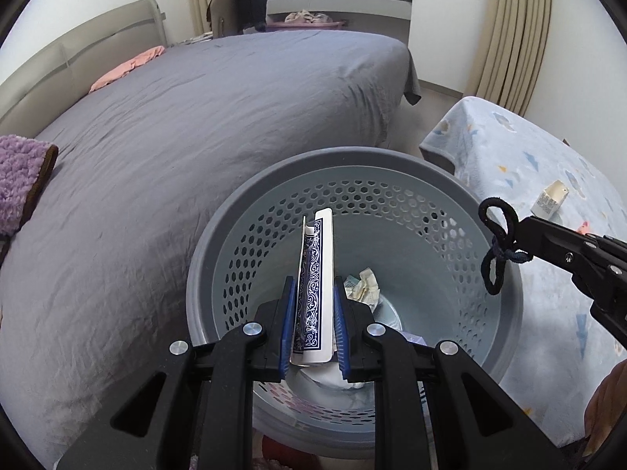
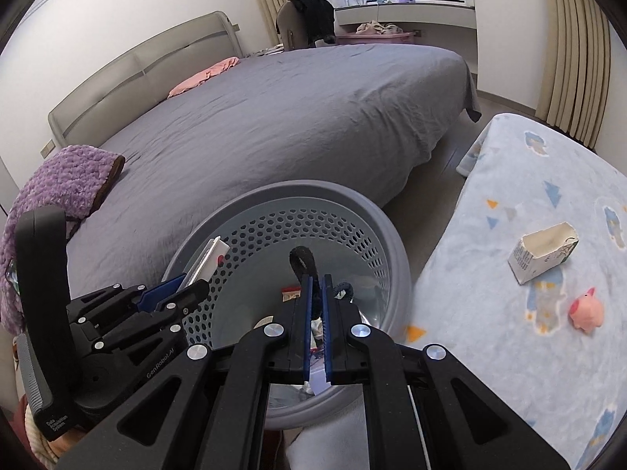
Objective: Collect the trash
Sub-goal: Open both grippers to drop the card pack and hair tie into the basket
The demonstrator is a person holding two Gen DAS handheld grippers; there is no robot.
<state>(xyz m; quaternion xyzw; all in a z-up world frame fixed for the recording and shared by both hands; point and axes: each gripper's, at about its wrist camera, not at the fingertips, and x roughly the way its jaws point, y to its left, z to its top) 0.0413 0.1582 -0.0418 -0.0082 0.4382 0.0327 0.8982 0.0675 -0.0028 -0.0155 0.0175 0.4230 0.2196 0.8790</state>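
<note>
Trash half done: left claw (image 1: 313,313) clamps cards (image 1: 313,274), right claw (image 2: 316,305) clamps hair tie (image 2: 301,260), both over bin (image 1: 392,160) w/ paper inside; carton (image 2: 542,252) left on blanket.

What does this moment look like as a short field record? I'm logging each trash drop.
left gripper: shut on cards, above the bin
right gripper: shut on black hair tie, above the bin
bin: grey, perforated wall, crumpled paper at the bottom
blanket: pale blue, right of the bin
left on blanket: torn carton, pink pig toy
bed: grey sheet, behind the bin
</note>
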